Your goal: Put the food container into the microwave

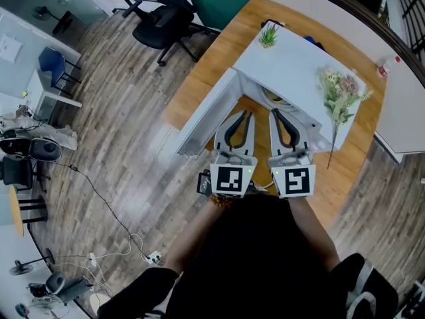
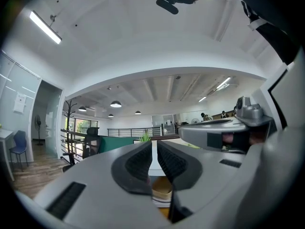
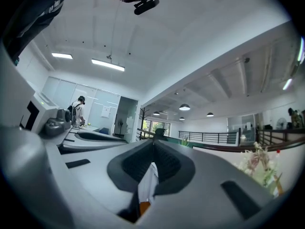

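A white microwave point(image 1: 292, 72) stands on the wooden table point(image 1: 199, 78), its door point(image 1: 206, 115) swung open to the left. In the head view a pale round container point(image 1: 274, 100) shows just inside the cavity, mostly hidden by the roof. In the left gripper view the tan container point(image 2: 163, 187) shows low between the jaws. My left gripper point(image 1: 242, 117) point(image 2: 154, 144) and right gripper point(image 1: 276, 117) point(image 3: 153, 147) sit side by side in front of the opening. Both are shut and hold nothing.
A small green plant point(image 1: 269, 35) and a bunch of flowers point(image 1: 339, 92) rest on the microwave's top. A bottle point(image 1: 388, 64) stands at the far right. A black office chair point(image 1: 163, 18) stands on the wood floor beyond the table; cables lie at the lower left.
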Motion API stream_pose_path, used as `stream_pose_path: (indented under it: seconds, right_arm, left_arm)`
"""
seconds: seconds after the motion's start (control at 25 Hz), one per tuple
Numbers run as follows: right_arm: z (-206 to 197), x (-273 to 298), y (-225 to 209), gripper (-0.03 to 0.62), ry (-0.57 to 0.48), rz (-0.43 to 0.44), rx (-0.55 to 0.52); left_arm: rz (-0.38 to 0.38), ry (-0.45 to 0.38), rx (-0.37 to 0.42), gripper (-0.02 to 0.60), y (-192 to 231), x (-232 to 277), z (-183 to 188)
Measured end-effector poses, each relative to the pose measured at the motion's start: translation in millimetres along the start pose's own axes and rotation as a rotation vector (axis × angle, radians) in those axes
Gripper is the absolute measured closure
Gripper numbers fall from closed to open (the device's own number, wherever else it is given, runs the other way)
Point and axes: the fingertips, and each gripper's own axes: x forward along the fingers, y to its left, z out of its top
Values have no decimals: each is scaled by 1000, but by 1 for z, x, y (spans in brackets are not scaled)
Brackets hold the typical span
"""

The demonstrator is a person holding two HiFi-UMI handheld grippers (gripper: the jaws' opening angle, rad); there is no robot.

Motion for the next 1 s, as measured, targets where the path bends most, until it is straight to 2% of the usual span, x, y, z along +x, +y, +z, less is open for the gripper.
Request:
stream_pose_path:
  seconds: [0.04,0.2,0.32,0.44,0.64,0.84,1.0]
  right_arm:
    - [-4,-2,-2,588,5,-2,-2]
    - [-13,-6,-3,588,21,-4,-14]
    - [-21,-9,2,588,40,13,-24]
    - [-26,-10,7,588,58,21,-20]
    - [-36,-11,9,588,74,39,-21]
    - [-30,-18,4,589,44,-5,-43]
    - [-30,-20,2,589,47,-14,-57]
  left_arm:
    - [4,-1,-8,532,-2,2,0]
    - [-12,-24,6,532,-9,4,5]
    - [-21,-5,27,532,-11,0,-2]
    - [-9,-21,-4,532,-11,-2,-1]
    - [-22,6,-12,532,-16,-5,-13]
    - [-33,-4,-8,532,-19,-7,-12]
    - [-41,28,3,532,-21,-9,-20]
